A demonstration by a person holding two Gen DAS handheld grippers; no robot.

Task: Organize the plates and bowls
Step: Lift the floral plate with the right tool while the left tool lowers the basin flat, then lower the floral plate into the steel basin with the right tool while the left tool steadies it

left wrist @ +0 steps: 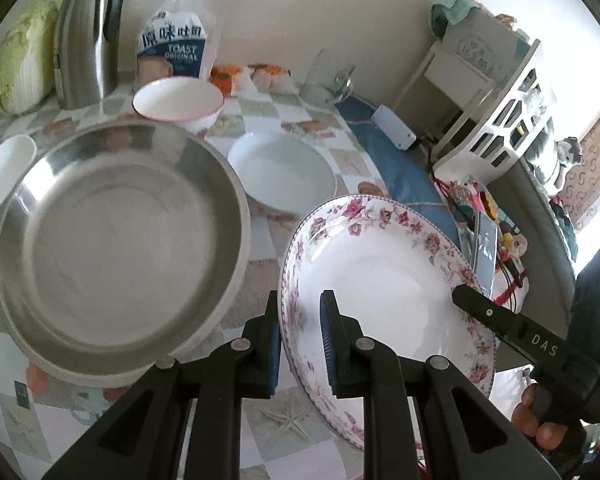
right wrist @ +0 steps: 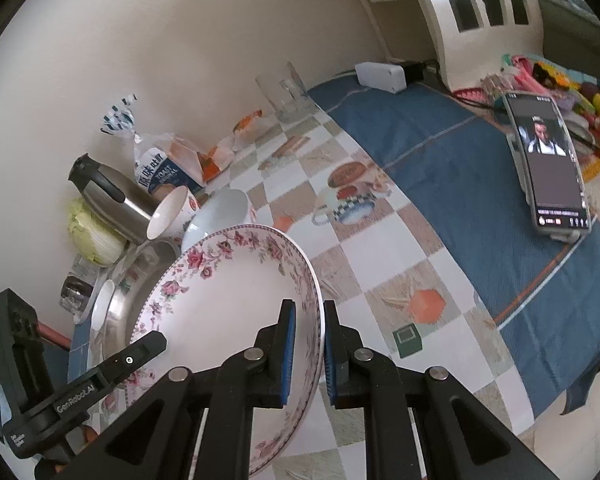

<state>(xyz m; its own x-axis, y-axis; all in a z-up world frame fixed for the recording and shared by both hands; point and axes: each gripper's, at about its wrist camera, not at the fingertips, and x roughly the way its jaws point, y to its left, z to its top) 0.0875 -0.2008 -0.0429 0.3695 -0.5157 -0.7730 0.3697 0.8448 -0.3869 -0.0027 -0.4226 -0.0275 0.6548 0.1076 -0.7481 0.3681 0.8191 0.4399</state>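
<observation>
Taking the floral plate [left wrist: 384,280] as the landmark and reading the left wrist view from its left edge: a small white dish [left wrist: 2,172] sits at the far left of the counter [left wrist: 260,248], well apart from the plate. Beside it rests a wide steel pan [left wrist: 120,240], just left of the plate, set on a pale rim of a dish beneath it. Behind the pan, farther from the plate, stand a cabbage [left wrist: 24,64], a steel jug [left wrist: 88,36] and a bag of toast [left wrist: 172,48]. A white bowl with a red rim [left wrist: 178,102] sits in front of the bag, and a plain white plate [left wrist: 282,172] lies just behind the floral plate.

The floral plate is off the counter and tilted, held at two edges. The left hand-held gripper [left wrist: 300,344] pinches its near-left rim, one pad outside and one inside. The right hand-held gripper [right wrist: 310,354] pinches the opposite rim in the same way; in the left view its black finger reaches the plate's right edge, with a person's hand [left wrist: 540,416] on its handle.

To the right of the plate lies blue cloth [right wrist: 440,160] with a phone [right wrist: 548,168] propped on it, and a white lattice shelf [left wrist: 508,112] beyond.
</observation>
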